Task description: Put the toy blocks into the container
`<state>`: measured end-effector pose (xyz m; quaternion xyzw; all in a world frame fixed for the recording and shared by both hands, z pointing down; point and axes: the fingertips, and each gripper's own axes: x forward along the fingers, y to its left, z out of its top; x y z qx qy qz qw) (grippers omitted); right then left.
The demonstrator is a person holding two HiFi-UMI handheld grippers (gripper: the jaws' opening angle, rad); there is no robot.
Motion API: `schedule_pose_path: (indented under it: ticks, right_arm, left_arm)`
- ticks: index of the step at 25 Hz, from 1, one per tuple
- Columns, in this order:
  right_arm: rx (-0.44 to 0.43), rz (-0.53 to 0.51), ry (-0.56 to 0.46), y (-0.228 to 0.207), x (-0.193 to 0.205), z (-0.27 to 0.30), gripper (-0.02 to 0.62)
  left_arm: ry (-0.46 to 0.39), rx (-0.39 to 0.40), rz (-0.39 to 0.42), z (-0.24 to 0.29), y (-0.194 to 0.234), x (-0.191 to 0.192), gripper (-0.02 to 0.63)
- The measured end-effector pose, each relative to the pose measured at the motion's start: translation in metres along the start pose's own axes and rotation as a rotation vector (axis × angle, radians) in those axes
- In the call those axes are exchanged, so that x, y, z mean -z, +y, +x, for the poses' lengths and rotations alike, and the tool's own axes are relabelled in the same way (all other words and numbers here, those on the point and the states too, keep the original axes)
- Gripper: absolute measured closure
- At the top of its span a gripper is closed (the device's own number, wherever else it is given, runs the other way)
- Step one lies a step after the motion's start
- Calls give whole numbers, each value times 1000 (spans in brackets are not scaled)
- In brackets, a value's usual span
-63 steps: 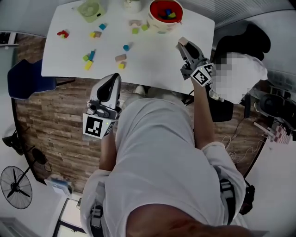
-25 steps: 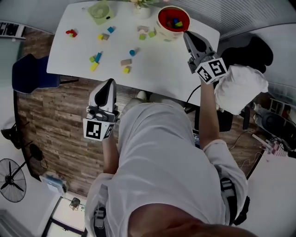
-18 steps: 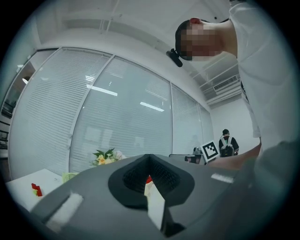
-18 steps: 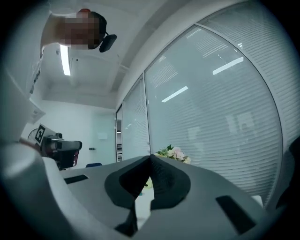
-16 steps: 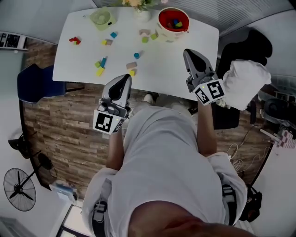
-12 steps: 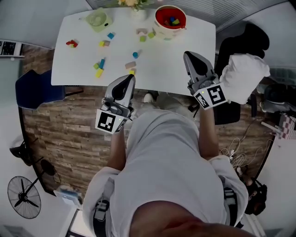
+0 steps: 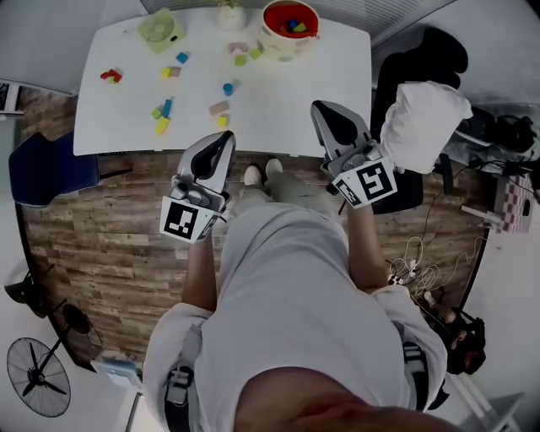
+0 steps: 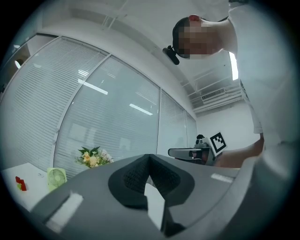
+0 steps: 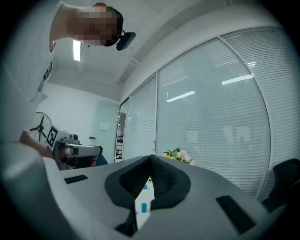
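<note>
The person's white-shirted torso (image 7: 295,321) is nearest, with both forearms stretched out towards the table. The left gripper (image 7: 226,137) is held above the wooden floor (image 7: 84,245), its tip just reaching the near edge of the white table (image 7: 337,67). Its jaws are pressed together, the pads meeting at the tip with nothing between them. The right gripper (image 7: 319,108) is a little farther and to the right, its tip seen against the table's near-right part. Its jaws are likewise closed tight and empty.

The toy blocks lie loose on the table's left and middle. A yellow block (image 7: 222,121) and a tan block (image 7: 218,107) lie just beyond the left gripper, with a blue cylinder (image 7: 228,88) a little farther. To their left is a cluster of green, blue and yellow pieces (image 7: 160,111), and a red block (image 7: 110,76) lies near the left edge. Farther back are a green block (image 7: 240,60) and a blue block (image 7: 182,57).

At the far edge, right of the middle, stands the red container (image 7: 272,24), with several coloured blocks already inside. To its left along that edge are a vase of flowers (image 7: 228,13) and a small green fan (image 7: 159,25)
</note>
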<state>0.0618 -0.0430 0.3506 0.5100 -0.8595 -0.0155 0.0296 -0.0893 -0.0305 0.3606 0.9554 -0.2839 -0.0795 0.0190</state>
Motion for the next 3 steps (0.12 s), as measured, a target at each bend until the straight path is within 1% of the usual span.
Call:
schedule_pose_path:
  ticks: [3]
  right_arm:
    - [-29,-8,-15,17,-6,1,595]
  left_arm:
    - [8,-4,28,-13,-4,-5,609]
